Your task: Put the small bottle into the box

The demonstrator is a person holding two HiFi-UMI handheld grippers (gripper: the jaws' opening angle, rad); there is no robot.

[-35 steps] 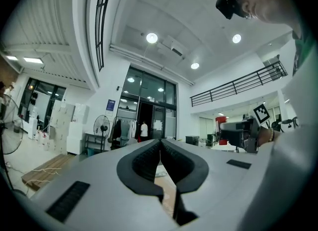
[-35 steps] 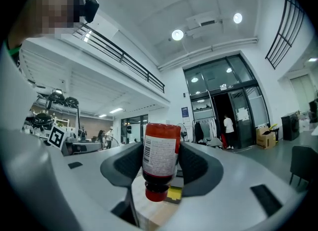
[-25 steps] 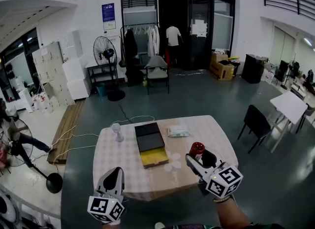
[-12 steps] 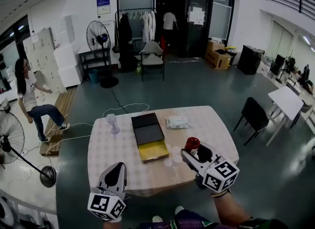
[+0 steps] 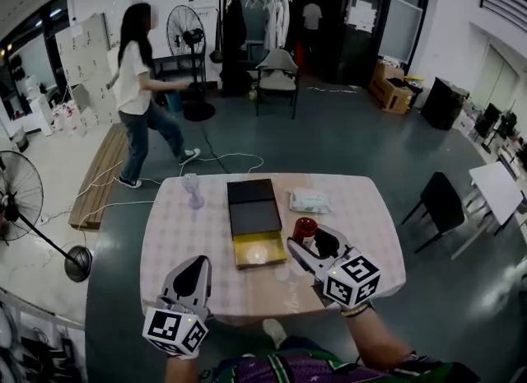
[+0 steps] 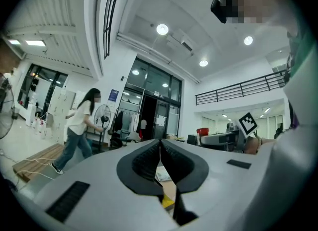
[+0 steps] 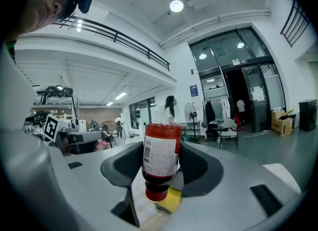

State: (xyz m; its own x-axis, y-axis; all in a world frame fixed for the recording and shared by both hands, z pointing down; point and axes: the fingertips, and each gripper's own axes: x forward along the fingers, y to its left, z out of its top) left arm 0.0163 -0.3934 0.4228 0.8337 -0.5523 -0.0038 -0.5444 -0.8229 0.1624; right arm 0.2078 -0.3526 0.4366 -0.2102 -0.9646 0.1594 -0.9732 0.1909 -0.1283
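Note:
A small dark-red bottle [image 5: 305,229] with a white label is held in my right gripper [image 5: 306,243], which is shut on it. In the right gripper view the bottle [image 7: 161,155] stands between the pads with its red cap pointing down. It hangs just right of the open box, above the table. The box has a yellow tray [image 5: 258,249] and a black lid [image 5: 251,207] lying flat behind it. My left gripper [image 5: 193,266] hovers at the table's front left edge. Its jaws [image 6: 160,161] are pressed together with nothing between them.
The table [image 5: 177,233] has a checkered cloth and also carries a small clear stand [image 5: 192,190], a white packet [image 5: 310,201] and some small clear pieces [image 5: 284,273]. A person [image 5: 136,101] walks behind the table. A floor fan [image 5: 16,208] stands at the left, a black chair [image 5: 440,204] at the right.
My right gripper has carried the bottle left, closer to the box. A person has walked from the far left to behind the table. The left gripper has hardly moved.

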